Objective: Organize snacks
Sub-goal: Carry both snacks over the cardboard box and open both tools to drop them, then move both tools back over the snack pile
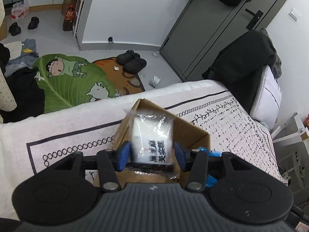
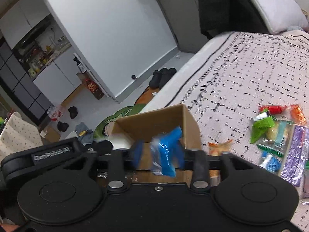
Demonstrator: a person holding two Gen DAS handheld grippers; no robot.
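Observation:
An open cardboard box [image 1: 195, 133] stands on the patterned bedspread; it also shows in the right wrist view [image 2: 166, 119]. My left gripper [image 1: 152, 152] is over the box, its blue pads apart, with a blurred clear-wrapped white snack packet [image 1: 152, 137] between them and a gap on each side. My right gripper [image 2: 158, 152] is also over the box, pads apart, with a blurred blue snack packet [image 2: 166, 150] between them, lying against the right pad. The blue packet peeks in at the right in the left wrist view [image 1: 210, 152].
A pile of loose snack packets [image 2: 280, 141] lies on the bedspread [image 2: 251, 73] to the right of the box, and an orange packet [image 2: 220, 147] beside it. A pillow [image 1: 268, 98] and dark clothes lie at the bed's far end. The bed edge drops to the floor with a rug [image 1: 73, 83].

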